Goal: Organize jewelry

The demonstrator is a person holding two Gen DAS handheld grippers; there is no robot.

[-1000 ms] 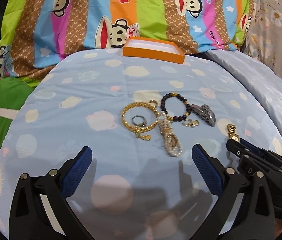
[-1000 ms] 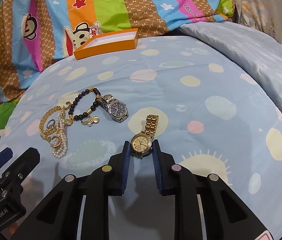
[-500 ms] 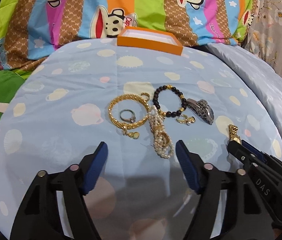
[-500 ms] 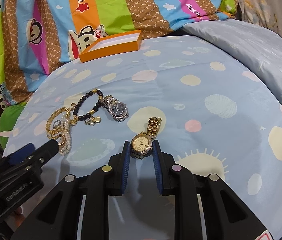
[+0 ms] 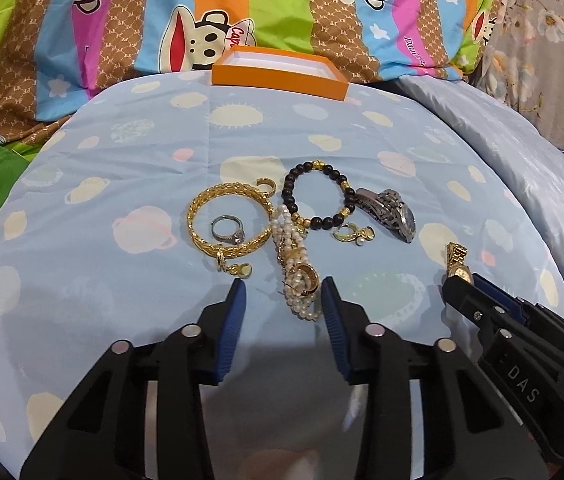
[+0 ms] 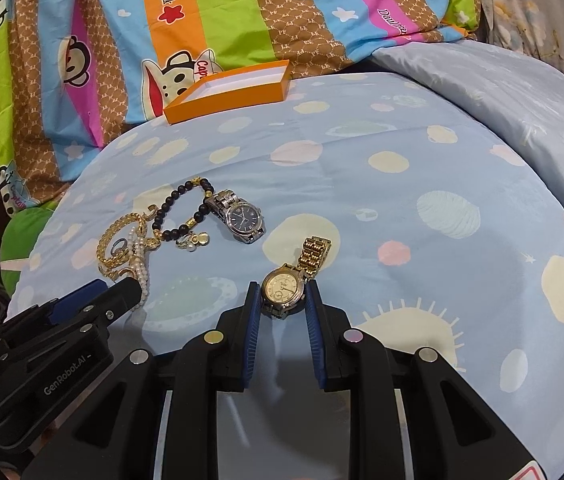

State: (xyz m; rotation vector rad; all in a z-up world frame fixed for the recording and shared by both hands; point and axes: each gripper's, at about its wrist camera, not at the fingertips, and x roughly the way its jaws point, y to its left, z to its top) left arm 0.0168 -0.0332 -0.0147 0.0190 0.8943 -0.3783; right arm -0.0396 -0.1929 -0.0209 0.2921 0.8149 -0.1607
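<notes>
Left tool (image 5: 284,292): jaws just closing, narrow around pearl bracelet (image 5: 296,276), untouched. Right tool (image 6: 281,296): clamps gold watch (image 6: 284,290); open bedspread (image 6: 422,208) at frame right.

Jewelry cluster sits mid-bedspread (image 5: 93,280). Open box (image 5: 279,73) at 12 o'clock of the cluster, on the bedspread's far edge, blanket (image 5: 282,8) behind it. Chain bangle (image 5: 229,216) at 9 o'clock side, ring (image 5: 229,230) lying inside it. Pearl strand (image 5: 294,264) just at the bangle's 3 o'clock, running toward 6, its near end between the left gripper (image 5: 284,292) fingers. Bead bracelet (image 5: 316,196) at 1 o'clock of the pearls, earrings (image 5: 354,234) at its 5 o'clock. Steel watch (image 6: 237,216) at the bracelet's 3 o'clock, touching. Gold watch (image 6: 284,288) apart at 4 o'clock of the steel one, its case between the right gripper (image 6: 282,300) pads.
</notes>
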